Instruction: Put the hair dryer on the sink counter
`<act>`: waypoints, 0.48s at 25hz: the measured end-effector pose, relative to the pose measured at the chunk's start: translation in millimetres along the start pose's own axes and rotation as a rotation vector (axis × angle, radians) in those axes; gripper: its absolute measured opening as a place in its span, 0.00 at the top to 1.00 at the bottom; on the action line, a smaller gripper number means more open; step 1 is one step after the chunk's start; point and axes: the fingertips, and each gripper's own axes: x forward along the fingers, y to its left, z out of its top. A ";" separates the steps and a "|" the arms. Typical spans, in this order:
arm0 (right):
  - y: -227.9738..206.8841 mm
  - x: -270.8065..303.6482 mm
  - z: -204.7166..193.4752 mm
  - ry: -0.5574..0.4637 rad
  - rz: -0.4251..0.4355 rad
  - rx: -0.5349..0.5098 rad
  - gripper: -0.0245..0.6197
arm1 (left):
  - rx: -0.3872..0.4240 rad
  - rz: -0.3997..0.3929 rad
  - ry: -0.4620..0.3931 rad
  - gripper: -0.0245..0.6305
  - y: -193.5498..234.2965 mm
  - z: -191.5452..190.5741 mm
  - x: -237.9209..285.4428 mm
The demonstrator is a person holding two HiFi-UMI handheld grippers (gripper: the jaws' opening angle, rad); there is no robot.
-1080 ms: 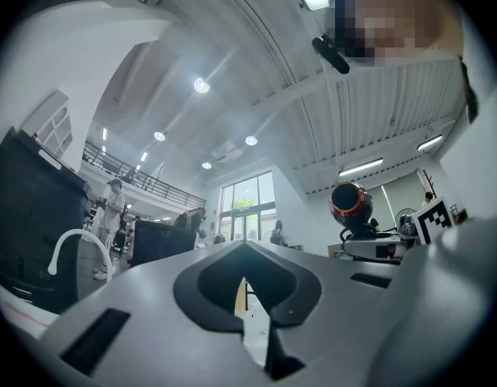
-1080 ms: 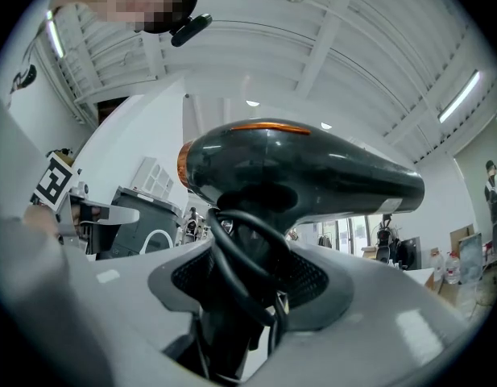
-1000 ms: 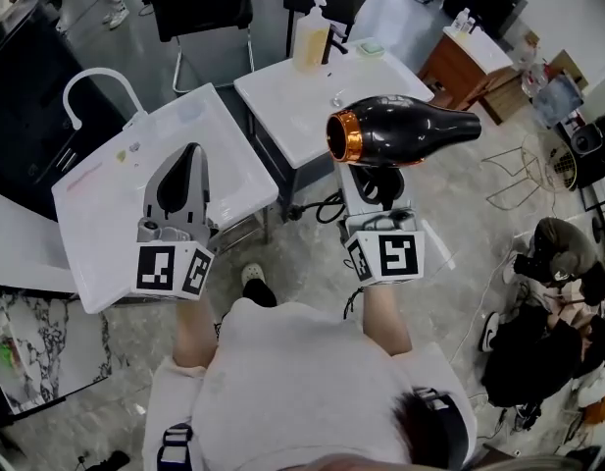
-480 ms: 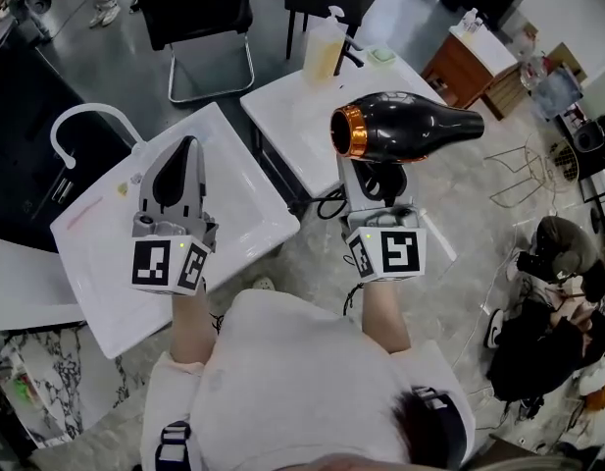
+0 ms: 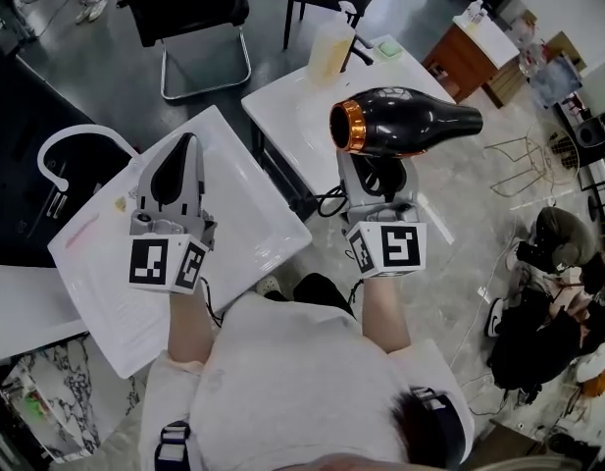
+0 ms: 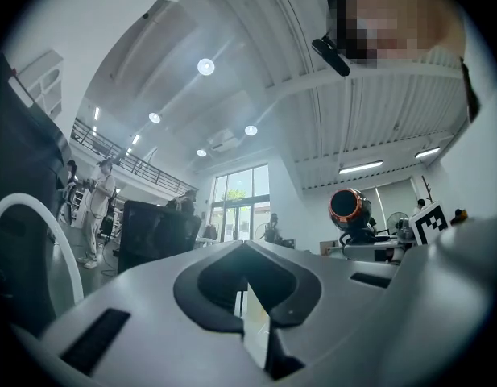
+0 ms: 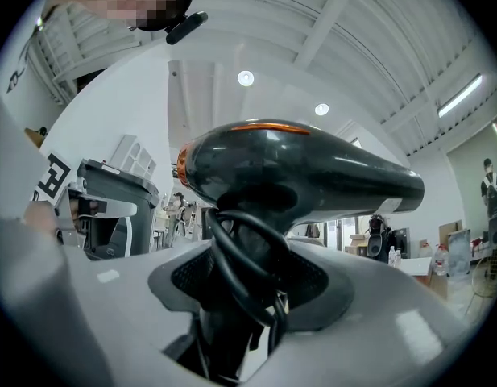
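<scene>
The black hair dryer (image 5: 405, 126) with an orange ring at its nozzle is held up in the air, nozzle pointing left. My right gripper (image 5: 380, 175) is shut on its handle, and the cord (image 7: 236, 272) loops between the jaws. In the right gripper view the hair dryer (image 7: 296, 172) fills the middle. The white sink counter (image 5: 253, 234) with its curved white faucet (image 5: 62, 145) lies at the left. My left gripper (image 5: 187, 145) hovers over the counter, shut and empty. In the left gripper view, the left gripper (image 6: 246, 248) shows its jaws together, with the hair dryer (image 6: 347, 208) off to its right.
A white table (image 5: 302, 116) stands beyond the hair dryer with a soap pump bottle (image 5: 331, 49) and a green pad (image 5: 388, 49) on it. Black chairs (image 5: 199, 8) stand behind. A wooden cabinet (image 5: 467, 57) is at the far right, and bags and clothes (image 5: 547, 312) lie on the floor.
The sink counter has slid right and nearer in the head view and now lies further under my left gripper. Both grippers keep their poses, and the hair dryer stays in the right one.
</scene>
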 end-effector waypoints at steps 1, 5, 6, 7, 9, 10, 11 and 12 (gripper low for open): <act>0.2 4.3 -4.4 0.011 0.003 0.000 0.57 | -0.007 0.003 0.006 0.95 4.0 -3.7 3.1; -3.2 15.4 -27.8 0.063 0.016 0.004 0.57 | -0.033 0.026 0.030 0.95 14.4 -19.5 11.8; -4.7 17.3 -34.5 0.077 0.021 0.006 0.57 | -0.035 0.034 0.036 0.95 15.3 -22.9 13.2; -6.2 20.2 -41.0 0.091 0.028 0.008 0.57 | -0.035 0.042 0.041 0.95 16.4 -26.0 15.0; -8.4 30.4 -53.8 0.114 0.046 0.014 0.57 | -0.034 0.065 0.048 0.95 21.4 -30.8 20.2; -8.7 37.3 -60.4 0.125 0.059 0.018 0.57 | -0.035 0.080 0.052 0.95 25.4 -32.6 22.7; -8.7 44.9 -66.9 0.137 0.073 0.021 0.57 | -0.036 0.096 0.055 0.95 29.9 -34.1 25.1; -8.5 53.0 -73.2 0.148 0.087 0.023 0.57 | -0.036 0.113 0.057 0.95 34.6 -35.0 27.5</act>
